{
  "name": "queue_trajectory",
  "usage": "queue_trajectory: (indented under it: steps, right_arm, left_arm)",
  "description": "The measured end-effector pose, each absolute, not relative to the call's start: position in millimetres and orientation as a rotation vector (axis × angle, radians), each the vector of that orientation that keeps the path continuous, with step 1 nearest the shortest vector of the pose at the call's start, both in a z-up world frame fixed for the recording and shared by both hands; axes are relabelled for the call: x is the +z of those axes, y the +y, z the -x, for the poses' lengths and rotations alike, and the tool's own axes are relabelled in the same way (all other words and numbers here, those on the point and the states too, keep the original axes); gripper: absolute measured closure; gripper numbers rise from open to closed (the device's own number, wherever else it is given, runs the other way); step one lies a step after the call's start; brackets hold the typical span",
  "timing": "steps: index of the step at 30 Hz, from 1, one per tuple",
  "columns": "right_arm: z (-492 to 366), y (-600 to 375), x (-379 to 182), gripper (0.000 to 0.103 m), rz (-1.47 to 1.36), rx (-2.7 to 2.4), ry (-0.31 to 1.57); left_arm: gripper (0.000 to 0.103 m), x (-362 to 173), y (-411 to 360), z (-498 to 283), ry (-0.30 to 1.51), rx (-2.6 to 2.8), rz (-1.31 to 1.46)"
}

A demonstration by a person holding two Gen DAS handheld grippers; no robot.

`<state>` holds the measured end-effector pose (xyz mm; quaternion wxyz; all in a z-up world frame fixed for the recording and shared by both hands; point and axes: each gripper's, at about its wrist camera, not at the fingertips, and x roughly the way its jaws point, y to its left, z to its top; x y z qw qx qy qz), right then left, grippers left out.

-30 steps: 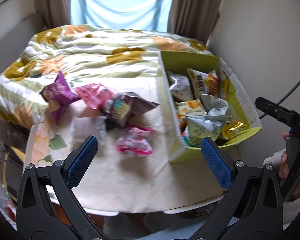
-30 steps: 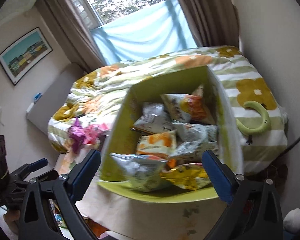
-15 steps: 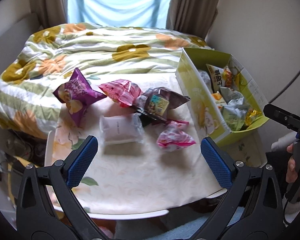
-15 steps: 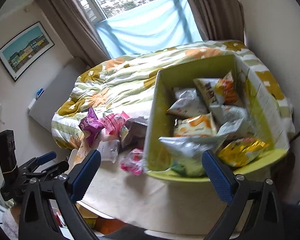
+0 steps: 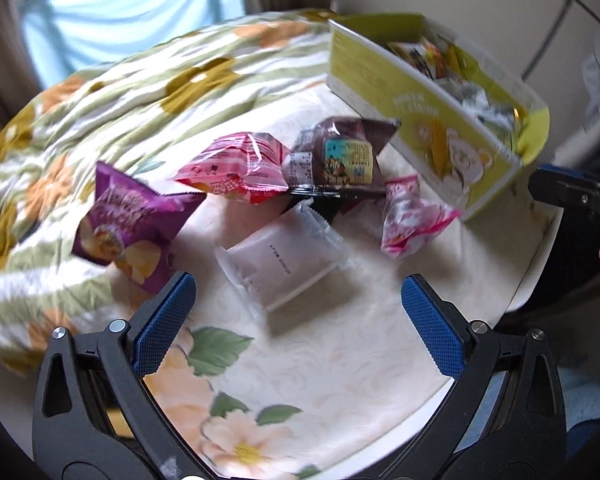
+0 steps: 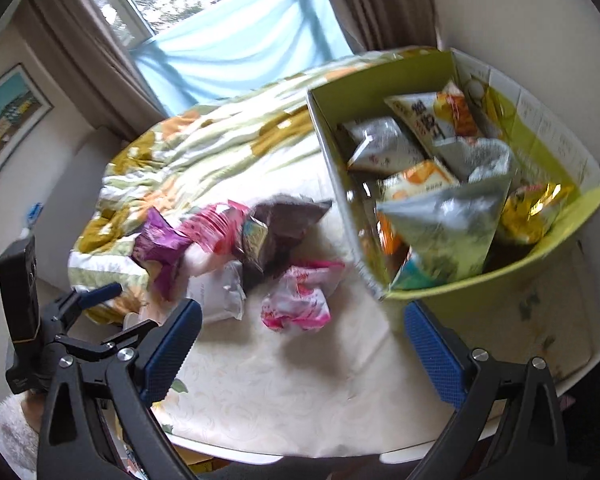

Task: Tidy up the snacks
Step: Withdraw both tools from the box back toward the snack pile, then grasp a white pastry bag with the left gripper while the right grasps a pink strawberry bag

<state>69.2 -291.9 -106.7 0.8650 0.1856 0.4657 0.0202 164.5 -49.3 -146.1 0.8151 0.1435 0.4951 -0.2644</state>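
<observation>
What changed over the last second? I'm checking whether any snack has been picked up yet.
Only the grippers moved: the left gripper swung left and closer, toward the white packet; the right gripper swung left off the green box. Nothing was grasped or released. Both stay open and empty, and the loose snacks and the box lie as before.

On the table in front of me five loose snacks lie close together: a purple chip bag (image 5: 129, 222), a pink packet (image 5: 235, 168), a brown packet (image 5: 340, 156) overlapping it, a white wrapped cake (image 5: 279, 264) lying flat, and a crumpled pink-white packet (image 5: 410, 216). To their right, my green box (image 6: 500, 292) holds more bags.
</observation>
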Motion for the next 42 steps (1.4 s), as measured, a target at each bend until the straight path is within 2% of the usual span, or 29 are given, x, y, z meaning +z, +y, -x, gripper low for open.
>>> queue_trajectory:
  steps: [6, 14, 23, 25, 31, 39, 42]
  right_arm:
    - [-73, -272, -136, 0.002, -0.401, -0.068, 1.011]
    - [-85, -245, -171, 0.002, -0.353, -0.128, 1.026]
    - [-108, -231, -201, 0.002, -0.299, -0.150, 1.028]
    - [-114, -231, -205, 0.002, -0.285, -0.147, 1.029]
    - [-126, -228, -213, 0.002, -0.240, -0.140, 1.027]
    - [-136, -223, -218, 0.003, -0.191, -0.124, 1.043]
    - [-140, -219, -221, 0.009, -0.158, -0.104, 1.053]
  left_arm:
    - [0.001, -180, -63, -186, 1.039, -0.727, -0.513]
    - [0.002, -223, -75, -213, 1.068, -0.868, -0.614]
    - [0.017, -250, -89, -218, 1.085, -0.943, -0.688]
    - [0.027, -251, -88, -219, 1.078, -0.933, -0.695]
    - [0.033, -251, -83, -221, 1.099, -0.947, -0.689]
    - [0.035, -250, -69, -211, 1.143, -0.917, -0.618]
    - [0.036, -249, -65, -209, 1.150, -0.906, -0.586]
